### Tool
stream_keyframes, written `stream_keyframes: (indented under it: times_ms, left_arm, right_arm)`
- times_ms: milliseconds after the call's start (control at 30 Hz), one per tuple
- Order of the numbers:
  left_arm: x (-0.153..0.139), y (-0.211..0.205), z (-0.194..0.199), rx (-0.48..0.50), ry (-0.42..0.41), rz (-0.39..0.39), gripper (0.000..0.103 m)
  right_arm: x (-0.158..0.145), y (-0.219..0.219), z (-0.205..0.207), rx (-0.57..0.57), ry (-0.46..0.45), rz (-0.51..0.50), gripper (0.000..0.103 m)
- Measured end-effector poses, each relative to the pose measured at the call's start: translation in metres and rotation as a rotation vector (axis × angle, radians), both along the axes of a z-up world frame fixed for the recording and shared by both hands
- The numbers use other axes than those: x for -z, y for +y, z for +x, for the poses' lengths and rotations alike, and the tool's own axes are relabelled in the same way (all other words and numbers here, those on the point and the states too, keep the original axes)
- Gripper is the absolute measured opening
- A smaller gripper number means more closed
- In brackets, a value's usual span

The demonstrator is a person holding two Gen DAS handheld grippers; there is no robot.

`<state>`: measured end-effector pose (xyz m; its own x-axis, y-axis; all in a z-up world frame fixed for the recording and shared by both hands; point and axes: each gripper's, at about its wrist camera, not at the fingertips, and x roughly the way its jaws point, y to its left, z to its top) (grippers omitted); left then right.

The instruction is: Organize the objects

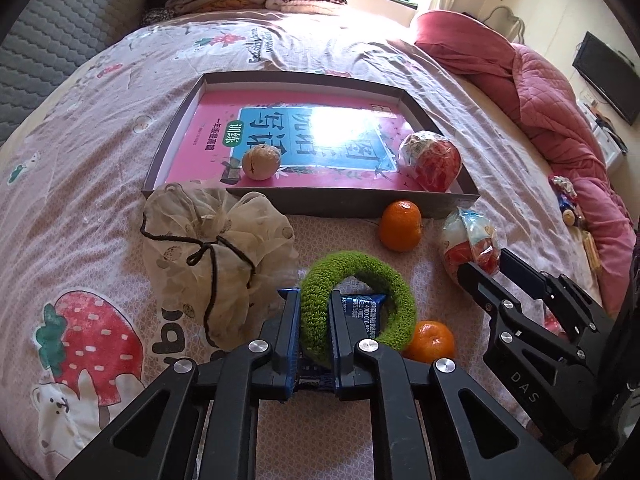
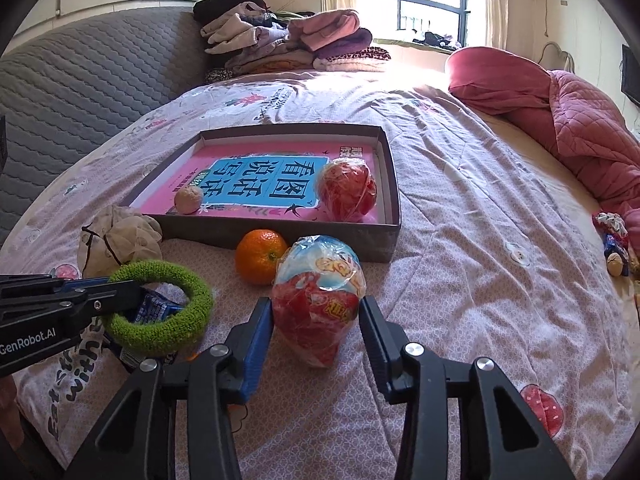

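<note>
My left gripper (image 1: pixel 314 300) is shut on a green knitted ring (image 1: pixel 372 280), over a blue snack packet (image 1: pixel 362 306). The ring also shows in the right wrist view (image 2: pixel 160 312). My right gripper (image 2: pixel 316 308) stands around a wrapped red and blue egg toy (image 2: pixel 320 300), its jaws at both sides; contact is unclear. A grey box (image 1: pixel 432 204) holds a pink book (image 1: pixel 216 128), a walnut (image 1: pixel 260 162) and a second wrapped egg toy (image 1: pixel 432 160). One orange (image 1: pixel 400 224) lies by the box front, another orange (image 1: pixel 434 340) beside the ring.
A cream drawstring pouch (image 1: pixel 208 248) lies left of the ring. A red quilt (image 2: pixel 580 120) is piled at the right, folded clothes (image 2: pixel 288 40) at the bed's far end, a grey padded headboard (image 2: pixel 80 92) at the left. Small items (image 2: pixel 616 248) lie at the right edge.
</note>
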<state>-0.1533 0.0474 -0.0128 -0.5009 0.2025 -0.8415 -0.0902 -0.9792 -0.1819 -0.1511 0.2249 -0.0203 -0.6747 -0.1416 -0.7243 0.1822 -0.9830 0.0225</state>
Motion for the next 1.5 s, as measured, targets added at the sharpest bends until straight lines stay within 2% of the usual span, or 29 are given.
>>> stream_keyframes:
  times_ms: [967,1500]
  left_arm:
    - [-0.034,-0.002,0.011,0.008,0.118,0.068,0.012]
    - [-0.053,0.009,0.012,0.024,0.153,0.068,0.012]
  right_arm:
    - [-0.020,0.002,0.008,-0.021,0.071,-0.022,0.044]
    - [-0.034,0.002,0.016,-0.031,0.104,-0.032,0.044]
